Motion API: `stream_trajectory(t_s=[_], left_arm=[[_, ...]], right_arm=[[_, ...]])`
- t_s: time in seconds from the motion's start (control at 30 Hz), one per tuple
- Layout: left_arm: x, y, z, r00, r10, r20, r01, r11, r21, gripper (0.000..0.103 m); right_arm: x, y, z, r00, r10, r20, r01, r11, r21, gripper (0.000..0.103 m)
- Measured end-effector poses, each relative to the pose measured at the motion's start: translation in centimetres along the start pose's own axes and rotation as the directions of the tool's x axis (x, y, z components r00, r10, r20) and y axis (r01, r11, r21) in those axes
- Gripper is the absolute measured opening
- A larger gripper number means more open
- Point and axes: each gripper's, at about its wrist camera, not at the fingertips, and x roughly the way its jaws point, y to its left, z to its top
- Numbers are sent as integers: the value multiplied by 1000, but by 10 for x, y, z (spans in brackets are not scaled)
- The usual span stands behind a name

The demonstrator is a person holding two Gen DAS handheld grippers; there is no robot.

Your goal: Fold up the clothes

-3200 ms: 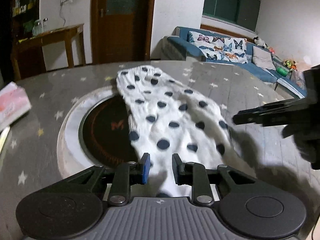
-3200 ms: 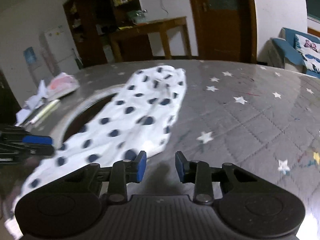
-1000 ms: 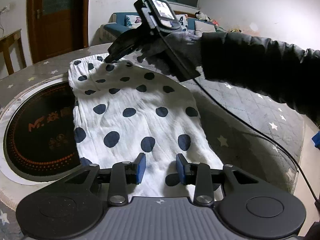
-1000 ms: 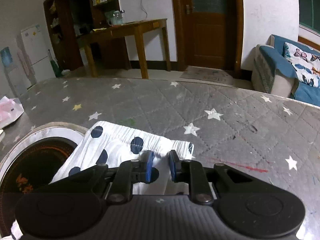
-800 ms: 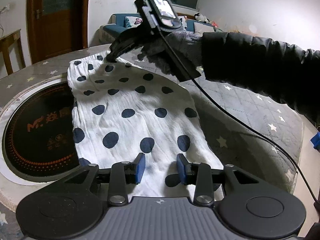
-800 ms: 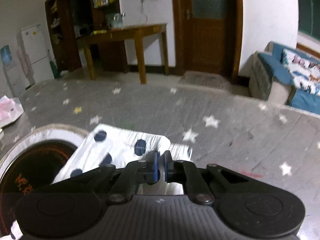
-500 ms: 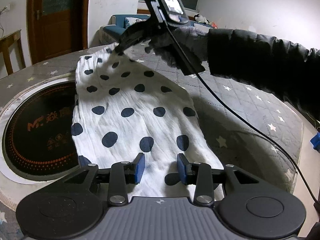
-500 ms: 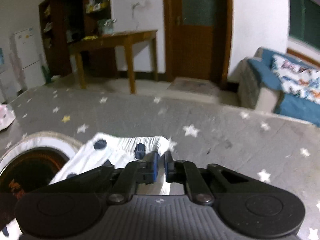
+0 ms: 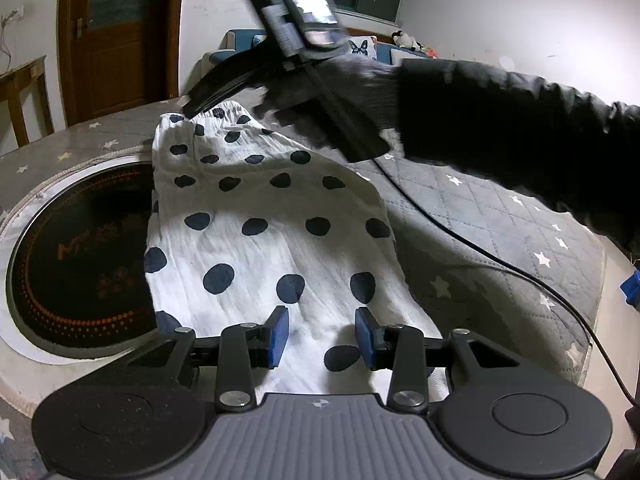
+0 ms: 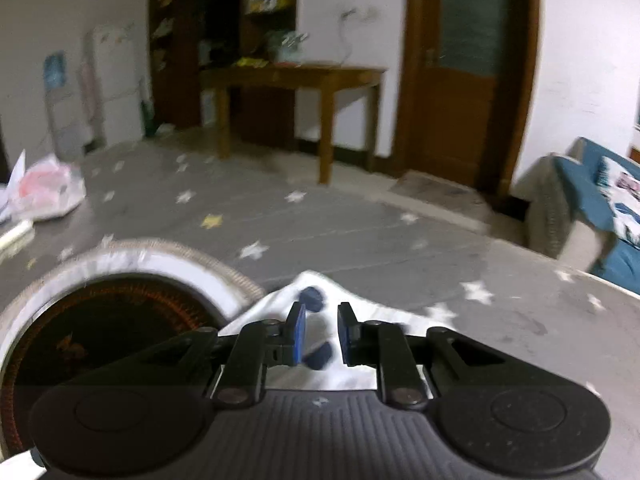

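Note:
A white garment with dark blue dots (image 9: 260, 248) lies lengthwise on the grey star-patterned table cover (image 9: 500, 216). My left gripper (image 9: 322, 336) stands open low over its near end, with cloth under and between the fingers. A gloved hand in a black sleeve (image 9: 520, 128) holds my right gripper (image 9: 192, 110) at the far waistband, which is raised off the table. In the right wrist view, the right gripper (image 10: 322, 334) has the garment (image 10: 314, 294) tented between its pads. Its jaws are opening a little.
A round black inset disc with orange markings (image 9: 72, 248) sits in the table left of the garment, partly under it. A black cable (image 9: 480, 256) trails across the cover at the right. A pink-and-white bag (image 10: 48, 188) lies at the far left. Beyond stand a wooden side table (image 10: 292, 76) and a sofa (image 10: 592, 208).
The right gripper closed on the far waistband, then lifted it and carried it left, so the garment's far end now tents up. The left gripper stayed put.

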Motion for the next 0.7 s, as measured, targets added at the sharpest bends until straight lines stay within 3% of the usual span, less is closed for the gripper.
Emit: stream_trajectory(t_s=[0.17, 0.23, 0.27, 0.37, 0.43, 0.5, 0.7], left_arm=[[-1, 1, -1, 1000, -6, -1, 6, 1000, -2, 41], [-2, 1, -2, 1000, -8, 3, 8, 1000, -6, 41], [-2, 1, -2, 1000, -9, 5, 9, 1000, -7, 41], [-5, 1, -3, 1000, -11, 13, 11, 1000, -13, 42], [-7, 2, -2, 1000, -11, 20, 11, 1000, -17, 42], [-9, 3, -1, 1000, -7, 23, 7, 1000, -22, 43], [-14, 5, 1, 999, 14, 30, -13, 999, -35, 45]], right_arm=[[28, 10, -1, 999, -23, -48, 21, 999, -44, 18], [19, 2, -1, 999, 2, -33, -2, 1000, 4, 22], [12, -3, -1, 1000, 18, -17, -17, 999, 34, 31], [-6, -24, -3, 1000, -9, 23, 7, 996, 84, 41], [-13, -40, -8, 999, -32, 24, 29, 992, 122, 43], [-13, -52, -13, 998, -62, 8, 60, 987, 147, 52], [0, -80, -30, 999, -28, -16, 31, 963, 267, 53]])
